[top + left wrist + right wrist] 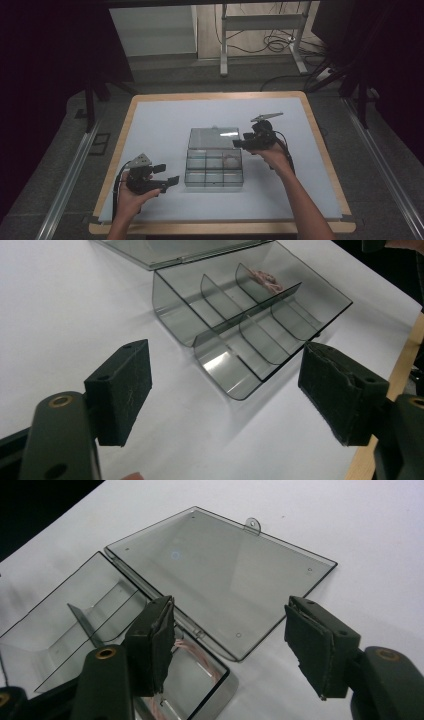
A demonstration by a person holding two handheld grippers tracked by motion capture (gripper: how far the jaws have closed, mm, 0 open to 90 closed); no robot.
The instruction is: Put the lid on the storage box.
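The left gripper (167,174) rests low, its jaws wide apart. The right gripper (239,143) hovers farther forward, jaws open and empty.

Parted tongs (227,645) above clear box's (60,630) flat-open lid (220,575), pinkish strands (192,652) in corner compartment

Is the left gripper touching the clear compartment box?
Apart. The left gripper view shows bare white table between the open left gripper and the box.

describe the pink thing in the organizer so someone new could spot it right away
Mid-table sits a clear smoky compartment box with its lid folded flat behind it. Look in the back row's right-hand cell, below the right claw: a small pinkish tangled strand, the only contents visible in any cell.
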